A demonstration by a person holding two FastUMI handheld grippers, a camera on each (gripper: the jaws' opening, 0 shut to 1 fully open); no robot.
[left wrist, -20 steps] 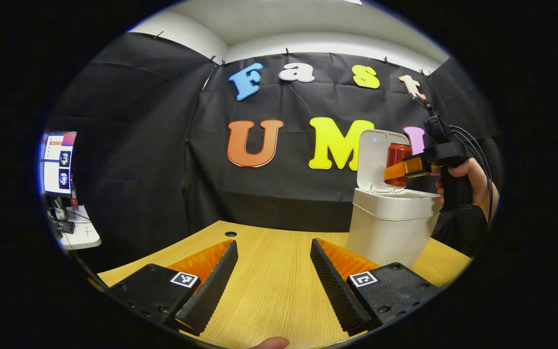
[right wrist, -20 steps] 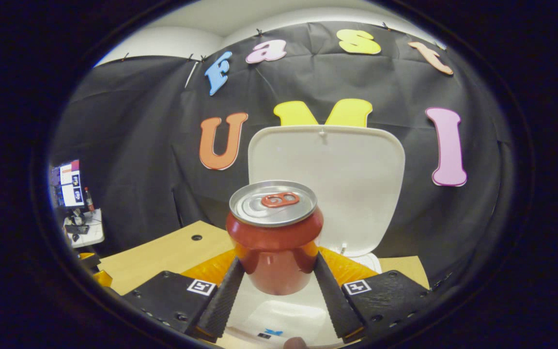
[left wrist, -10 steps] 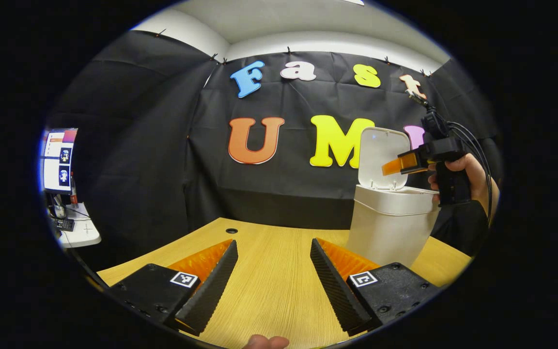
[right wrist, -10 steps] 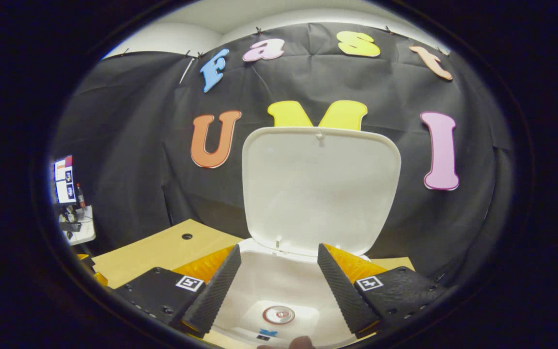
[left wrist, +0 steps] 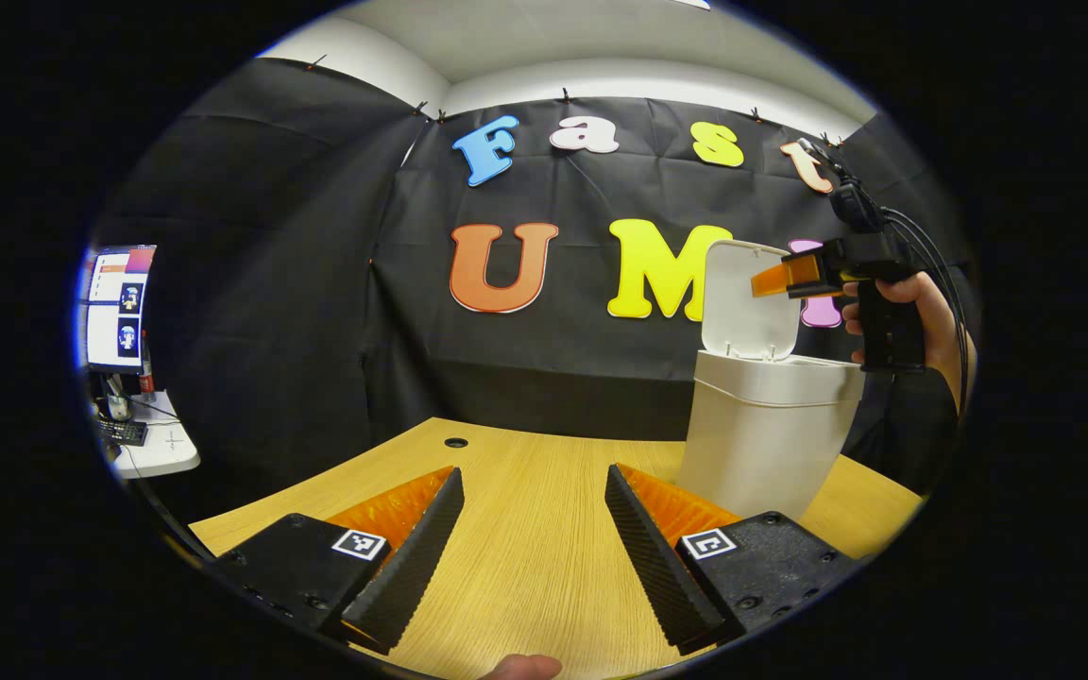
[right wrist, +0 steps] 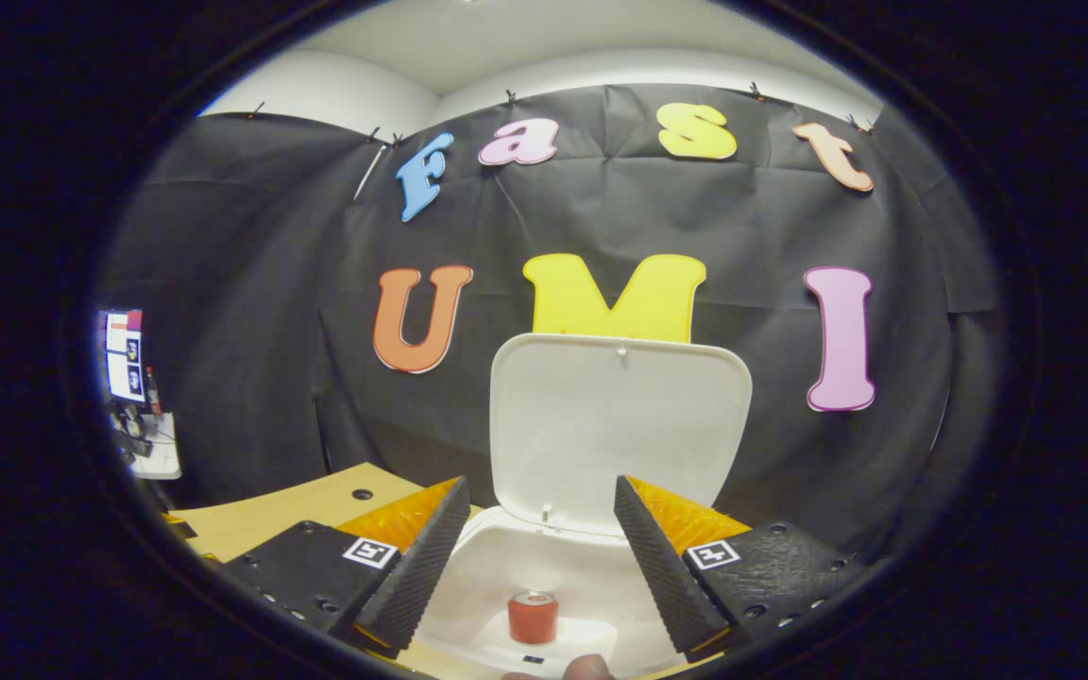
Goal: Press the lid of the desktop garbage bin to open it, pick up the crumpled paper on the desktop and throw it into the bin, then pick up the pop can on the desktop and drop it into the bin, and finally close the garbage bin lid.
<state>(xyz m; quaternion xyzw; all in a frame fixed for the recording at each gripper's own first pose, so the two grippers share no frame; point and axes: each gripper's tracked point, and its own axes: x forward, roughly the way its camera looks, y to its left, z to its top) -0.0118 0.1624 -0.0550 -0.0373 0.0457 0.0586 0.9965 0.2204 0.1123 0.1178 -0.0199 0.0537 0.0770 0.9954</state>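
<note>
The white garbage bin (left wrist: 759, 444) stands on the right of the wooden table (left wrist: 525, 557), its lid (left wrist: 750, 300) swung upright. Down on the bin's floor the red pop can (right wrist: 533, 616) stands upright, seen between the fingers in the right gripper view. My right gripper (right wrist: 541, 493) is open and holds nothing; it hovers above the bin's mouth, facing the lid (right wrist: 620, 416). In the left gripper view that right gripper (left wrist: 773, 280) hangs at the level of the lid's top, held by a hand (left wrist: 912, 316). My left gripper (left wrist: 533, 486) is open, low over the table, left of the bin.
A monitor (left wrist: 114, 307) stands on a small white side table (left wrist: 157, 453) beyond the table's left edge. A round cable hole (left wrist: 455, 442) sits near the table's far edge. Black cloth walls close the booth behind the bin.
The right gripper opened and the pop can fell from it into the bin. The right gripper then rose above the bin. The left gripper stayed in place.
</note>
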